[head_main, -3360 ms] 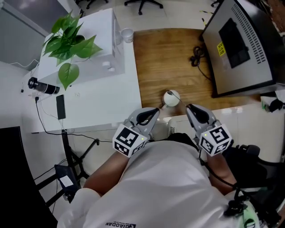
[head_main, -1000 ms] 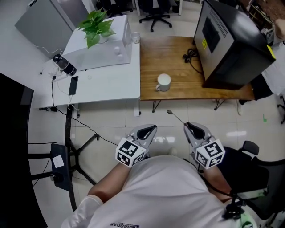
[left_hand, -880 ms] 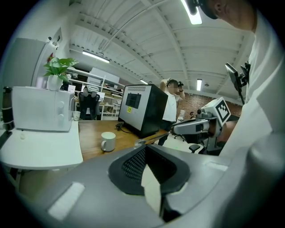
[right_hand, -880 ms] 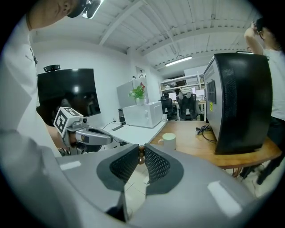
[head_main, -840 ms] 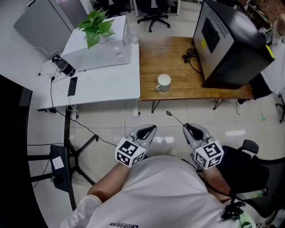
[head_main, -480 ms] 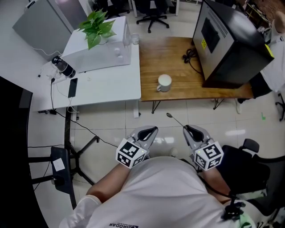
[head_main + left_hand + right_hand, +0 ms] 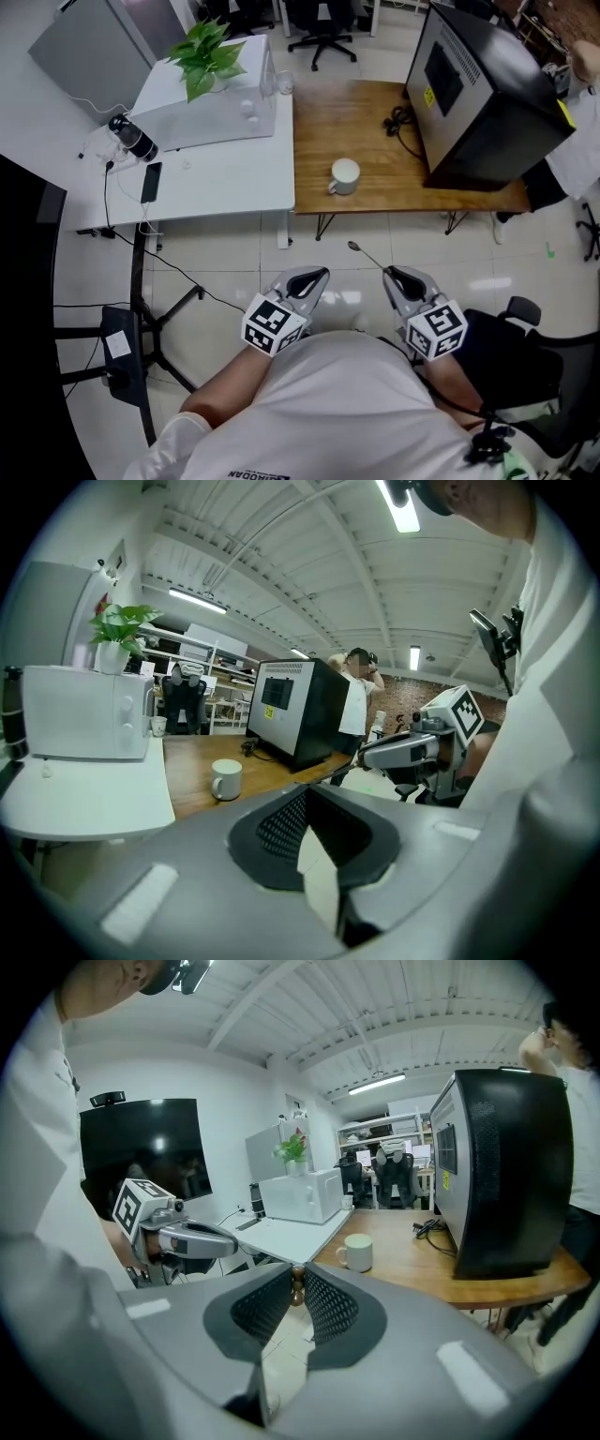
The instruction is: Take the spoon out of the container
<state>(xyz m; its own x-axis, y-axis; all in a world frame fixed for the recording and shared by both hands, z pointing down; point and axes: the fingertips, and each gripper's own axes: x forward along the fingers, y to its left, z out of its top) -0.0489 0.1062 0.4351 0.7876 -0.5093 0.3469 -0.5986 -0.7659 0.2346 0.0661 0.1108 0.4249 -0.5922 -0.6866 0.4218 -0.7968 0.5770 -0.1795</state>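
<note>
A white mug (image 7: 345, 175) stands on the wooden table (image 7: 356, 112), also seen in the left gripper view (image 7: 226, 778) and the right gripper view (image 7: 357, 1252). My right gripper (image 7: 395, 273) is shut on the handle of a thin spoon (image 7: 365, 254), which points up and left over the floor, well short of the table. In the right gripper view the handle's brown end (image 7: 298, 1287) is pinched between the mesh pads of the right gripper (image 7: 297, 1279). My left gripper (image 7: 316, 275) hangs beside it, shut and empty (image 7: 307, 791).
A large black machine (image 7: 478, 89) fills the table's right side, with a cable (image 7: 401, 120) beside it. A white desk (image 7: 216, 169) to the left holds a microwave (image 7: 211, 108), a plant (image 7: 202, 58) and a phone (image 7: 150, 181). A black stand (image 7: 141, 328) is on the floor at left.
Since the earliest frame I have backed away from the table and the spoon is out of the mug. Over the last second both grippers have barely moved.
</note>
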